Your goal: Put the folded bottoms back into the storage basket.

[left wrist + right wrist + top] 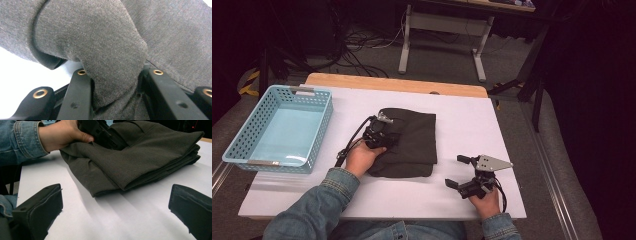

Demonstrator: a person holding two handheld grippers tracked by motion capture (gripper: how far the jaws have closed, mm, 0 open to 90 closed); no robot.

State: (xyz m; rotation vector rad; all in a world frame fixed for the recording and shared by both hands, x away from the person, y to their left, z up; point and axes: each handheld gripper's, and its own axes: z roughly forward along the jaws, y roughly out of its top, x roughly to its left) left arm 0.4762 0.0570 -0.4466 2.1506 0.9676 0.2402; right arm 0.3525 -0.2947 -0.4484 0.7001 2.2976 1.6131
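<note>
While the right gripper (458, 172) gapes beside it, left gripper (379, 131) fingers (77, 97) pinch the folded garment (412, 142).

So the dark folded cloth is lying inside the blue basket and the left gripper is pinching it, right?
Not quite. The dark folded cloth lies on the white table, beside the blue basket, not inside it; the high view shows this. The rest holds: the left gripper has a fold of the cloth bunched between its jaws, as the left gripper view shows.
</note>
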